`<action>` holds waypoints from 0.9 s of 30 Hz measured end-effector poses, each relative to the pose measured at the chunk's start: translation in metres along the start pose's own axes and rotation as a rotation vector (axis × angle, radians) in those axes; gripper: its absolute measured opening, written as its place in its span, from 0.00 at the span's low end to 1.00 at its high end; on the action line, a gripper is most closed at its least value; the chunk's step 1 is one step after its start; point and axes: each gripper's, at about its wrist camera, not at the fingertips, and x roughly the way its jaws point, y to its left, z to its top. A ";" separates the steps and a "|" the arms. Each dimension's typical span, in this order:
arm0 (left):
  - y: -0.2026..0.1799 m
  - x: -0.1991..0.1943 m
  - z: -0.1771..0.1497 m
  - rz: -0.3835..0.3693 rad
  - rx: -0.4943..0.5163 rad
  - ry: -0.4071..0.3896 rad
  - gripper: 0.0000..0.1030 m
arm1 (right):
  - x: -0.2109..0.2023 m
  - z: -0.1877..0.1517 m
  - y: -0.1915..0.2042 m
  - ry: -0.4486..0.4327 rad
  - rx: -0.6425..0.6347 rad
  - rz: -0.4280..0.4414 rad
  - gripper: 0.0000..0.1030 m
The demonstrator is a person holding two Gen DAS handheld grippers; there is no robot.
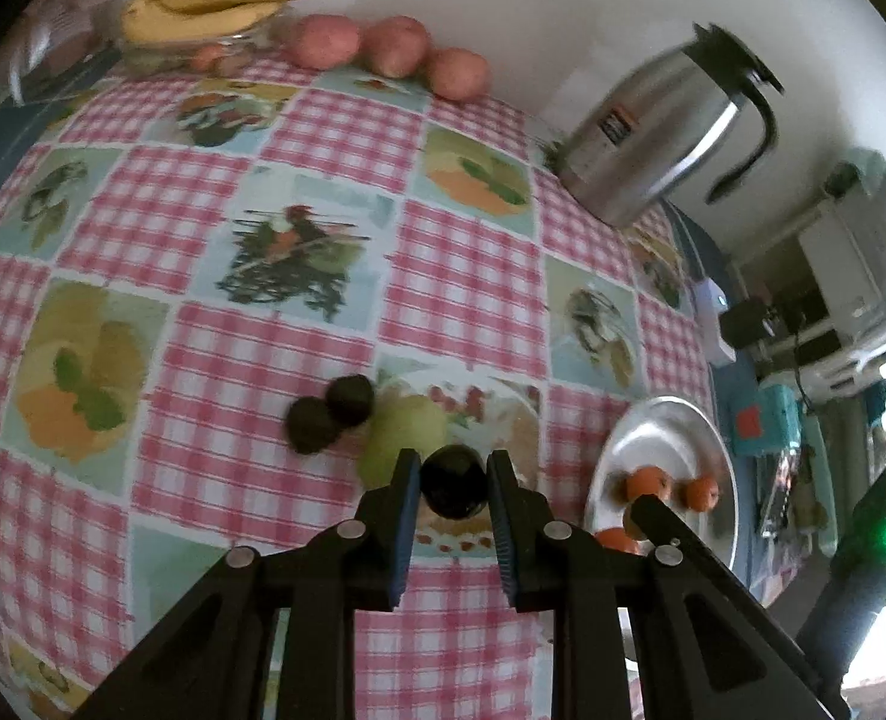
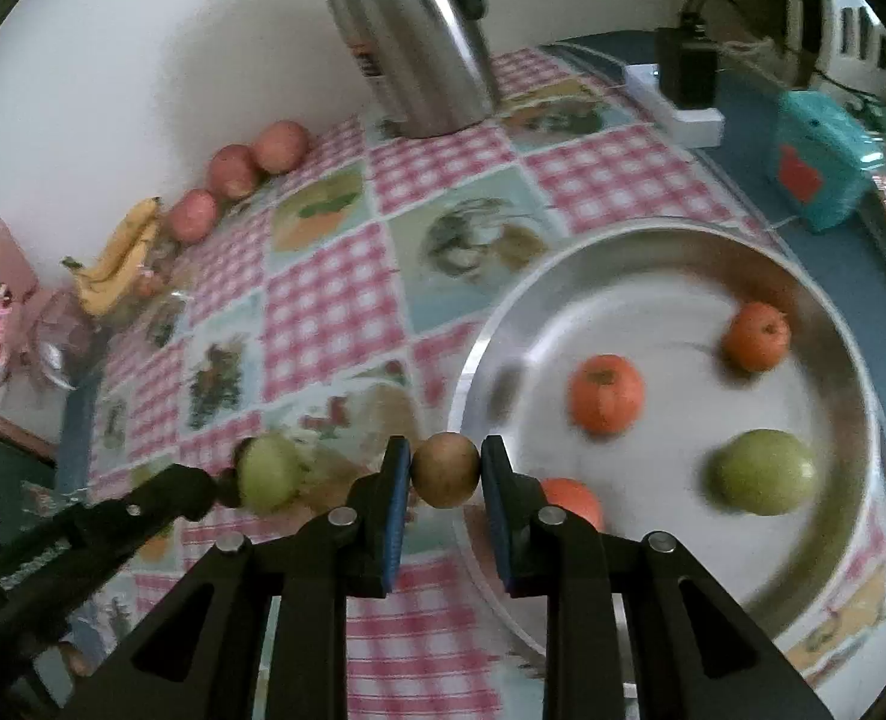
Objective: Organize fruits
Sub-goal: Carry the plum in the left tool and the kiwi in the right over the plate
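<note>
In the left wrist view my left gripper (image 1: 450,483) is shut on a dark round fruit (image 1: 453,480) above the checked tablecloth. A green fruit (image 1: 404,435) and two more dark fruits (image 1: 330,413) lie just beyond it. In the right wrist view my right gripper (image 2: 445,471) is shut on a brown round fruit (image 2: 445,470) at the left rim of the metal plate (image 2: 850,324). The plate holds three orange fruits (image 2: 606,393) and a green fruit (image 2: 763,471). The plate (image 1: 640,432) also shows in the left wrist view, with the right gripper's finger over it.
A steel kettle (image 1: 658,138) stands at the back by the wall. Three red apples (image 1: 392,48) and a glass bowl with bananas (image 1: 209,6) line the far edge. A white power strip (image 2: 676,102) and a teal box (image 2: 814,156) sit beyond the plate.
</note>
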 end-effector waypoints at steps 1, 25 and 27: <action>-0.004 0.001 -0.001 -0.005 0.012 0.005 0.23 | 0.000 0.000 -0.003 0.001 0.004 -0.008 0.24; -0.122 0.049 -0.066 -0.127 0.351 0.207 0.23 | -0.029 -0.017 -0.091 -0.049 0.237 -0.086 0.25; -0.122 0.052 -0.067 -0.122 0.350 0.214 0.23 | -0.027 -0.018 -0.094 -0.040 0.243 -0.086 0.25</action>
